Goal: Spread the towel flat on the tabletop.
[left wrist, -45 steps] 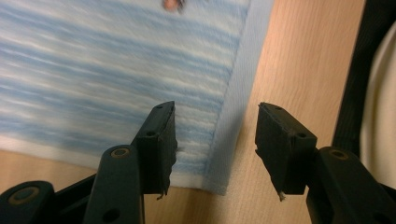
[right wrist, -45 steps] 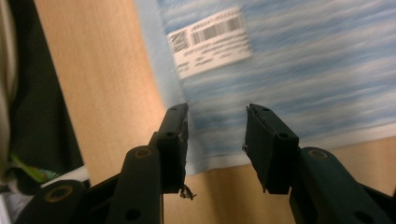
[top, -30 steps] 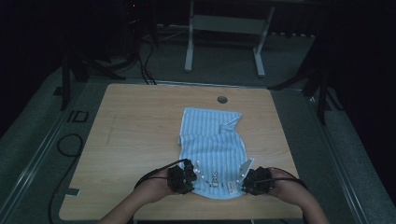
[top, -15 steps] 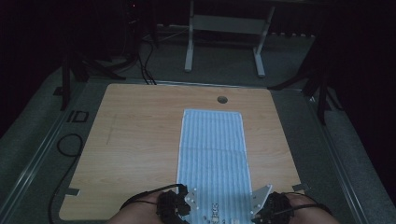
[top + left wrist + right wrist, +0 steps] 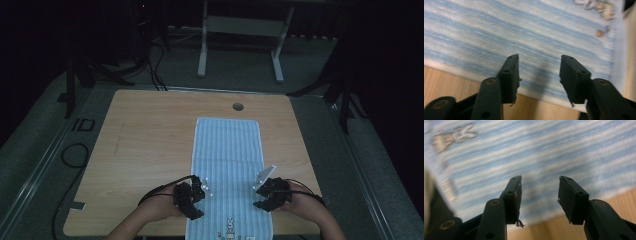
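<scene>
A blue-and-white striped towel (image 5: 227, 160) lies flat and lengthwise on the wooden table (image 5: 145, 140), reaching from mid-table to the near edge. My left gripper (image 5: 198, 199) sits at the towel's left border near the front, my right gripper (image 5: 259, 196) at its right border. The jaws of both have just been opening. In the left gripper view the open left gripper (image 5: 539, 60) hovers over the towel's edge (image 5: 524, 30) with nothing pinched. In the right gripper view the right gripper (image 5: 540, 181) likewise stands open above the striped cloth (image 5: 549, 150).
A round cable hole (image 5: 238, 106) lies in the table beyond the towel's far end. A white desk frame (image 5: 240, 45) stands on the floor behind. A black cable (image 5: 75, 150) loops on the floor at the left. Bare wood flanks the towel.
The towel, bunched up a second ago, was pulled out flat toward the near edge. Both grippers have since let go of it, opened, and moved slightly back from the edge.
</scene>
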